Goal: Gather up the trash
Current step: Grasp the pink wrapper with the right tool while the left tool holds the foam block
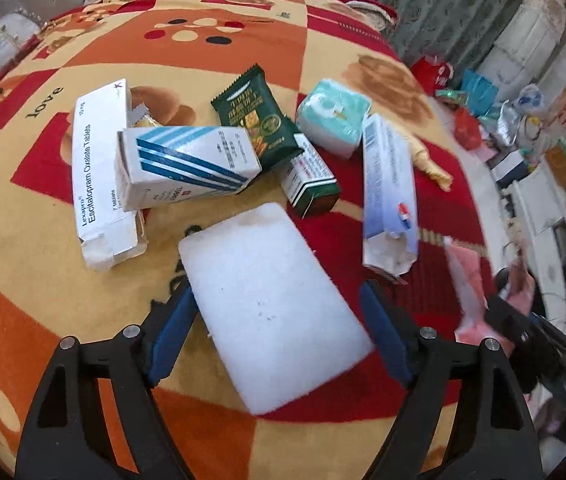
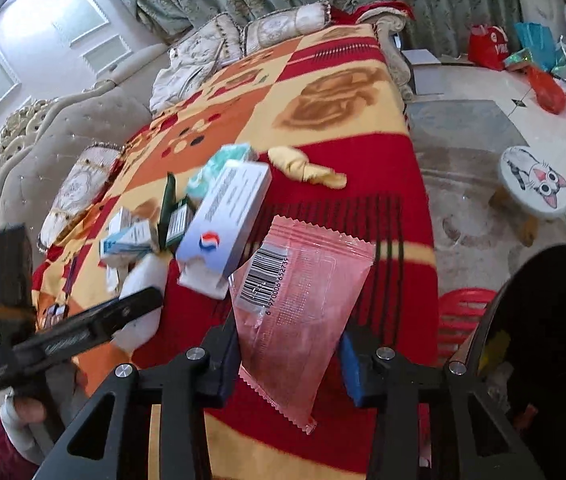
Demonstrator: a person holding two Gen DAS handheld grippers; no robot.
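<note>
1. We are straddling the white foam pad (image 1: pixel 275 304) with our left gripper (image 1: pixel 279 300): its jaws are standing wide, one blue finger (image 1: pixel 173 334) on each side, and neither seems to be pressing on the pad.
2. We are pinching the pink wrapper (image 2: pixel 303 312) in our right gripper (image 2: pixel 289 354), jaws narrowed on its lower half, the barcode facing up above the red part of the blanket (image 2: pixel 395 216).
3. At four o'clock in the right wrist view a black bin (image 2: pixel 555 320) is sitting beside the bed; what lies inside is too dark to tell.
4. Past the pad, at eleven o'clock, the striped carton (image 1: pixel 187 164) is leaning across the long Lexapro box (image 1: pixel 97 168).
5. At twelve o'clock the green snack packet (image 1: pixel 259 120) is lying partly over a small green-ended box (image 1: pixel 311 180).
6. At one o'clock a pale blue carton (image 1: pixel 389 192) is lying with its torn end toward us, the tissue pack (image 1: pixel 333 116) behind it and a yellow glove (image 1: pixel 431 160) just beside.
</note>
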